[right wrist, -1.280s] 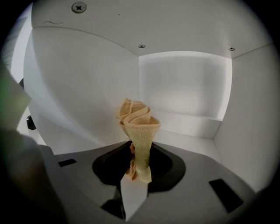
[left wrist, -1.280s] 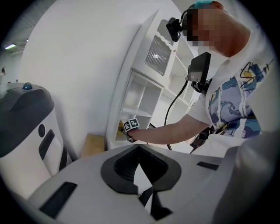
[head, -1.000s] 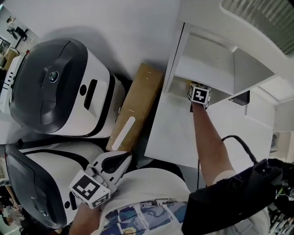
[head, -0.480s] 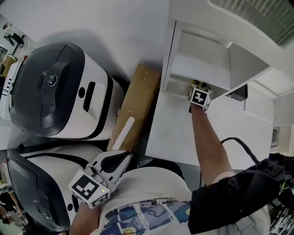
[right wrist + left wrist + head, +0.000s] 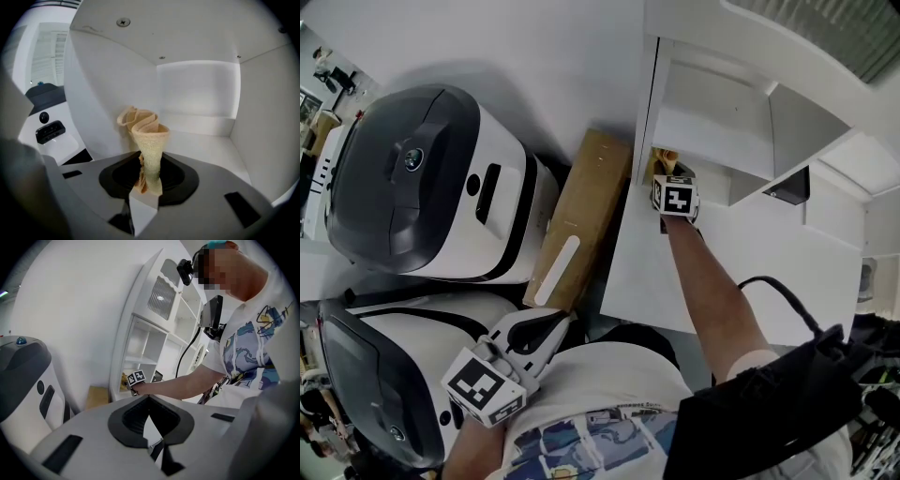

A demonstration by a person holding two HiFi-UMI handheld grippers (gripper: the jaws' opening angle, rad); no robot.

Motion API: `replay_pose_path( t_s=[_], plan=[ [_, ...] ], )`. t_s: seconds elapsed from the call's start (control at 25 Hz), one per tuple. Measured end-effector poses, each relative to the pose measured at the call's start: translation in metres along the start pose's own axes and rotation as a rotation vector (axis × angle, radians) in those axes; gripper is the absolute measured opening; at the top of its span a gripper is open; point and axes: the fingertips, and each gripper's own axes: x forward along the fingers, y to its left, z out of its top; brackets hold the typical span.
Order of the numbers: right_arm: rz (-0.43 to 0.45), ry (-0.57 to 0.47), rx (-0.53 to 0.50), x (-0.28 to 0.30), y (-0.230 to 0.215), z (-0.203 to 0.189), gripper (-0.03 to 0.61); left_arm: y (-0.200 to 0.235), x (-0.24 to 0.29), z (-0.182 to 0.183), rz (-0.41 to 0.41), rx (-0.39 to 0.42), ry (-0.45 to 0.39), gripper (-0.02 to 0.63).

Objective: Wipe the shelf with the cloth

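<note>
A tan cloth [image 5: 147,140] stands up bunched between the jaws of my right gripper [image 5: 149,176], which is shut on it. That gripper [image 5: 673,195] reaches into the lowest compartment of the white shelf unit [image 5: 727,122], near its left wall, with a bit of the cloth [image 5: 664,157] showing past the marker cube. In the right gripper view the cloth sits over the white shelf floor [image 5: 206,145]. My left gripper [image 5: 525,339] hangs low by the person's torso, jaws closed together with nothing held [image 5: 150,420].
Two large white and dark grey machines [image 5: 422,178] stand at the left. A flat brown cardboard box [image 5: 581,220] leans between them and the shelf unit. A black cable [image 5: 783,295] runs along the right arm.
My right gripper with the cloth has slid leftward along the shelf floor toward the compartment's left wall. The left gripper has stayed put.
</note>
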Motion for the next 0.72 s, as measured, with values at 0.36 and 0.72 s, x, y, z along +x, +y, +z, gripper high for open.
replay_pose_path(
  t_s=[0.36,0.72],
  plan=[
    [-0.143,0.034,-0.018,-0.017,-0.06,-0.017,0.117,-0.005,0.002,-0.002,-0.016,0.007,0.002,0.012],
    [-0.345,0.066,0.052,-0.047,-0.132,-0.039,0.115,-0.016,0.007,0.0,-0.049,0.034,0.005,0.012]
  ],
)
